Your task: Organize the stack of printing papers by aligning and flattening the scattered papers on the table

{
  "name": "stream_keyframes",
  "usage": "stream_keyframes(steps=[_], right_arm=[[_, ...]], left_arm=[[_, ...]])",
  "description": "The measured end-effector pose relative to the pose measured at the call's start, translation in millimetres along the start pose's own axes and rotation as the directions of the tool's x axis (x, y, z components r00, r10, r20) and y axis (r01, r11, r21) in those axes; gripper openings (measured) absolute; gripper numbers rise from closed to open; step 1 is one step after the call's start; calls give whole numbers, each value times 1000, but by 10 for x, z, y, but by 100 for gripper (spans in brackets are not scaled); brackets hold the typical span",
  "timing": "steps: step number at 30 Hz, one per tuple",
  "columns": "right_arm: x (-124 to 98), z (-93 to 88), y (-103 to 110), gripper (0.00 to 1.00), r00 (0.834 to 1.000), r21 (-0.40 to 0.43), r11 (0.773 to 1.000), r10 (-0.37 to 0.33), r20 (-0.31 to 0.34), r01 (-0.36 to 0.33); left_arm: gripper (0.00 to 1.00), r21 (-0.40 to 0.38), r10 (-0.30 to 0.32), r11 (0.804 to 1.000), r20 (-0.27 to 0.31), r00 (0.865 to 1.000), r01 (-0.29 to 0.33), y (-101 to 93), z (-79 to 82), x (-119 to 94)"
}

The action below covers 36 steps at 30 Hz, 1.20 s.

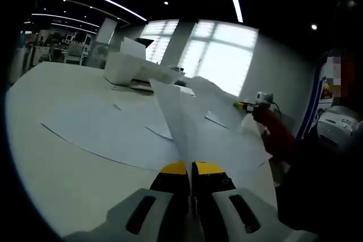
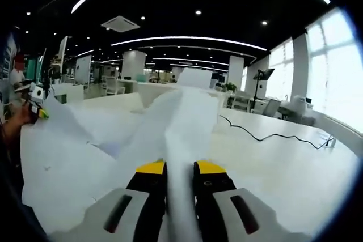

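White printing papers (image 1: 113, 128) lie spread and overlapping on the white table (image 1: 51, 185). One sheet (image 1: 176, 117) stands edge-on, and my left gripper (image 1: 190, 168) is shut on its near edge. My right gripper (image 1: 245, 106) shows at the far side of the papers, held by a hand in a red sleeve. In the right gripper view, a raised fold of papers (image 2: 184, 117) runs between the yellow-tipped jaws of my right gripper (image 2: 181, 168), which is shut on it. My left gripper (image 2: 39, 111) appears at the far left edge of the loose sheets (image 2: 68, 145).
A white printer (image 1: 133, 66) stands at the table's far end behind the papers. A black cable (image 2: 266, 136) trails across the table (image 2: 283, 168) to the right. Bright windows (image 1: 221, 55) and office desks lie beyond. A person stands at the right edge in the left gripper view.
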State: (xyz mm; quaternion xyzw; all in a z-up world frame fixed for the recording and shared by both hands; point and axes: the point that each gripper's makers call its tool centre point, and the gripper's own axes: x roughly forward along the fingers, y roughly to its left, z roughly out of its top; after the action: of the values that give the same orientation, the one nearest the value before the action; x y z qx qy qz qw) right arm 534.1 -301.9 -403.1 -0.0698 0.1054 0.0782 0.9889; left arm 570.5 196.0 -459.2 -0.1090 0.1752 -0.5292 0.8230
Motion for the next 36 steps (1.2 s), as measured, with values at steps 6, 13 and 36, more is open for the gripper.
stream_keyframes(steps=[6, 13, 36], right_arm=[[-22, 94, 39, 15, 1000, -18, 1000, 15, 23, -14], [14, 247, 242, 15, 993, -86, 992, 100, 58, -95], [255, 539, 925, 15, 895, -356, 845, 444, 52, -399]], left_arm=[[7, 1, 0, 1000, 0, 1000, 0, -10, -3, 2], [7, 0, -1, 1000, 0, 1000, 1, -12, -2, 1], [7, -5, -9, 1000, 5, 1000, 9, -28, 7, -2]])
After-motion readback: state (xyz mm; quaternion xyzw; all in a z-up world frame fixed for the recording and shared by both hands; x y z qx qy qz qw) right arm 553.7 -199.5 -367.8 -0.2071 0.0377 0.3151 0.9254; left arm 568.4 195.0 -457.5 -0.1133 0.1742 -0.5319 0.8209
